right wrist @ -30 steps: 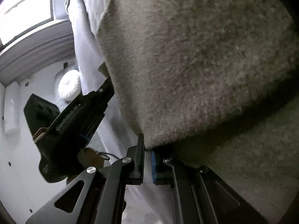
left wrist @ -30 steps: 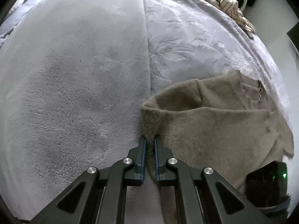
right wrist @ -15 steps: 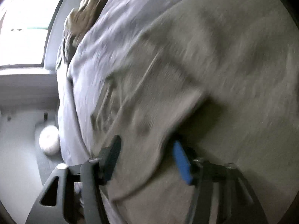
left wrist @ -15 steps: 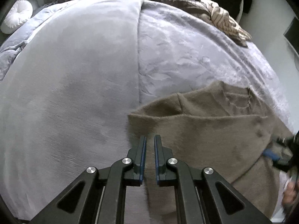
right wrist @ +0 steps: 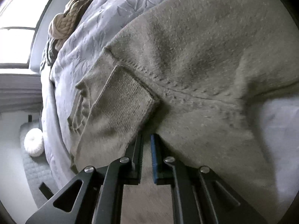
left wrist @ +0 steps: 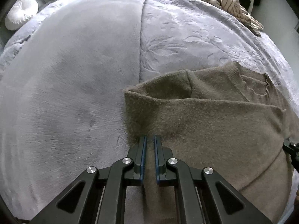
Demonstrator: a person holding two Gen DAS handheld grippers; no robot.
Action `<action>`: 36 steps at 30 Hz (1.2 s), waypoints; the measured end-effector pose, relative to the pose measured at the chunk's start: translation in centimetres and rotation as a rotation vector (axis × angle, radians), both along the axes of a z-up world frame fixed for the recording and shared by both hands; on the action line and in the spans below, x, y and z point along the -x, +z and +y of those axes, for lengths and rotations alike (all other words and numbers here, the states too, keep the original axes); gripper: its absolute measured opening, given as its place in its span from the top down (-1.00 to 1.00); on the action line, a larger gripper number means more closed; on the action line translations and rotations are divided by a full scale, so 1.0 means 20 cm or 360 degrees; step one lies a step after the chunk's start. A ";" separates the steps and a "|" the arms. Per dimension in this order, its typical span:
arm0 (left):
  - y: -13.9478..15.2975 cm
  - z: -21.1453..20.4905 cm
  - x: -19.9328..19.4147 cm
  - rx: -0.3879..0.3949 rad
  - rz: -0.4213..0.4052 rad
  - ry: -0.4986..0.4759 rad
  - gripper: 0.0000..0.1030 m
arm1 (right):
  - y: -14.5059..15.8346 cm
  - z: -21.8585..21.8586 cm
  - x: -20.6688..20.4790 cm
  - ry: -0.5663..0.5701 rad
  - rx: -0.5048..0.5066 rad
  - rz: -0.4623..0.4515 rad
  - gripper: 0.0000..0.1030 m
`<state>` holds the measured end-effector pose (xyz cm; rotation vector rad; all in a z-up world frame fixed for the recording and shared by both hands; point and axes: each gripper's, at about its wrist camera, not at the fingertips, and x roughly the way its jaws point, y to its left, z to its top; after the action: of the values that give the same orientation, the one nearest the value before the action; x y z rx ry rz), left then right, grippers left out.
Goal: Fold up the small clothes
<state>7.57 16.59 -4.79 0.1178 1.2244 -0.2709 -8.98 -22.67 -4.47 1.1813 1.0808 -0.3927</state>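
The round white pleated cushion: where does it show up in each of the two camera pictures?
Left wrist view: the round white pleated cushion sits at the far upper left, beyond the lilac bedspread.
Right wrist view: the cushion lies low at the left edge, beside the bed.
Shared landmark: the fuzzy brown knitted sweater.

No readable txt, labels, brands or nos. anywhere in either wrist view.
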 end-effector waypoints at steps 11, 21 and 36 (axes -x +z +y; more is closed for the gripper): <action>0.14 -0.22 0.18 -0.0053 -0.0064 -0.0028 0.81 | 0.10 0.00 0.07 0.0146 0.0071 -0.0086 -0.12; 0.14 -0.36 0.30 -0.0151 -0.0073 0.0016 -0.98 | 0.19 -0.03 -0.16 0.0298 0.0440 -0.0066 0.51; 0.12 -0.62 0.39 -0.0095 0.0065 -0.0115 -0.97 | 0.10 -0.21 0.14 0.0224 0.0142 -0.0146 0.51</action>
<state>-0.27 4.23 -2.30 0.2096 1.2710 -0.3008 -11.76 -26.95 -2.54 1.0285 1.0493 -0.2722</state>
